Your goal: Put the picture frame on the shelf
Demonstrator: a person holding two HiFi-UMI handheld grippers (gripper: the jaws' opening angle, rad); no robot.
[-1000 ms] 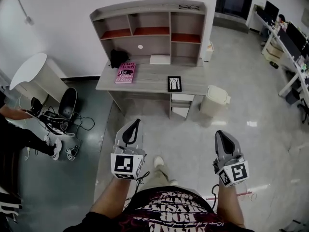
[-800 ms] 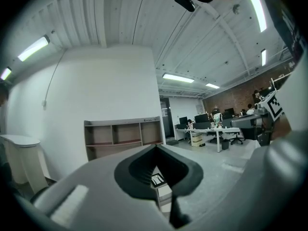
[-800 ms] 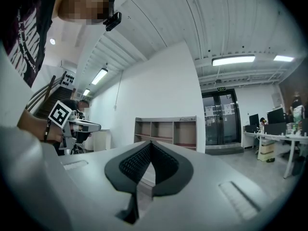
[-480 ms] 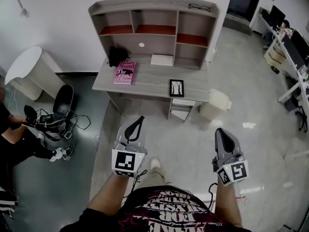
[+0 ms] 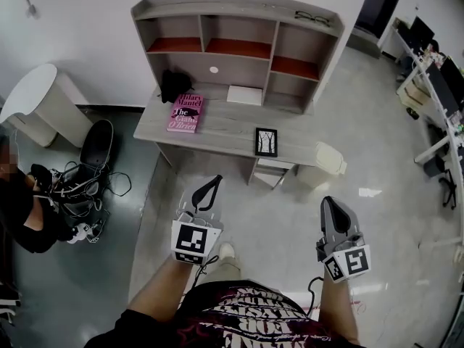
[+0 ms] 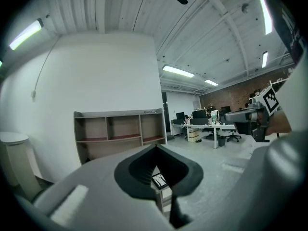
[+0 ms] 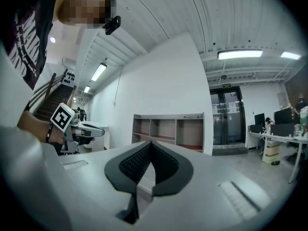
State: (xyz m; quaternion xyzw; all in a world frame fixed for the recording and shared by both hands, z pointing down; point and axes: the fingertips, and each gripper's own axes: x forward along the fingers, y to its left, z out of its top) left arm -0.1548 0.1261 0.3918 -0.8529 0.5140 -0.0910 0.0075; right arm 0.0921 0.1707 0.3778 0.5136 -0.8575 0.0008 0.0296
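Observation:
The small black picture frame [image 5: 266, 142] stands on the grey desk [image 5: 217, 133] near its front right. Above the desk, the shelf unit [image 5: 232, 46] has open, mostly bare compartments. Both grippers are held low over the floor, well short of the desk. My left gripper [image 5: 215, 178] is shut and empty, and its own view shows the frame [image 6: 159, 180] through the gap behind its tips [image 6: 155, 147]. My right gripper [image 5: 328, 200] is shut too, with nothing in it, and points at the shelf unit [image 7: 168, 131].
A pink book [image 5: 186, 112], a white pad [image 5: 244, 94] and a black bag [image 5: 174, 84] lie on the desk. Glasses [image 5: 316, 18] rest on the shelf top. A white bin [image 5: 330, 162] stands right of the desk. A person [image 5: 22, 209] and cables [image 5: 87, 180] are at left.
The desk and shelf have come closer and lower in the head view as both grippers were carried forward together. Neither gripper's jaws have changed.

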